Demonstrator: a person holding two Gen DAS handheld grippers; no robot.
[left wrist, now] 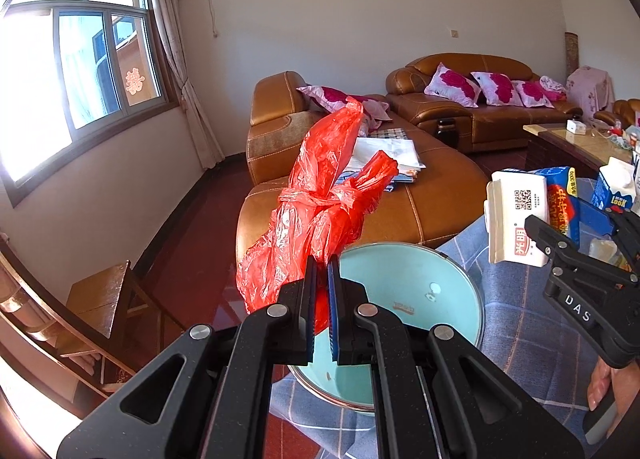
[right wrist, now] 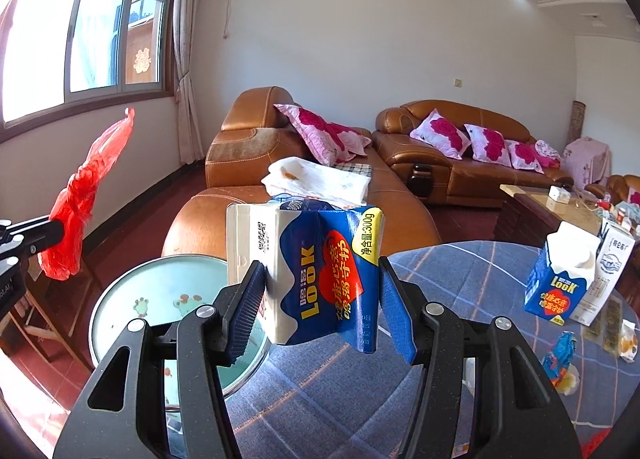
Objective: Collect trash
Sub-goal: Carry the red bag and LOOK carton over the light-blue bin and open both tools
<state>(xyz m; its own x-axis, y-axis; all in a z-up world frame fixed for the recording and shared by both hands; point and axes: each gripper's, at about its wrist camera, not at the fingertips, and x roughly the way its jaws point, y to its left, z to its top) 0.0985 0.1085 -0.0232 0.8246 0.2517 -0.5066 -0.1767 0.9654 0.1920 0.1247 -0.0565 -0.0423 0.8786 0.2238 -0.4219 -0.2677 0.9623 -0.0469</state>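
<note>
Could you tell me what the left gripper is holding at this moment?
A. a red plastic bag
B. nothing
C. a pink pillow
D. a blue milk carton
A: the left gripper is shut on the red plastic bag, while the blue carton sits in the right gripper.

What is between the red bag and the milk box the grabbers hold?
The round teal basin, below the gap between red bag and milk box, seen in the right wrist view.
</note>
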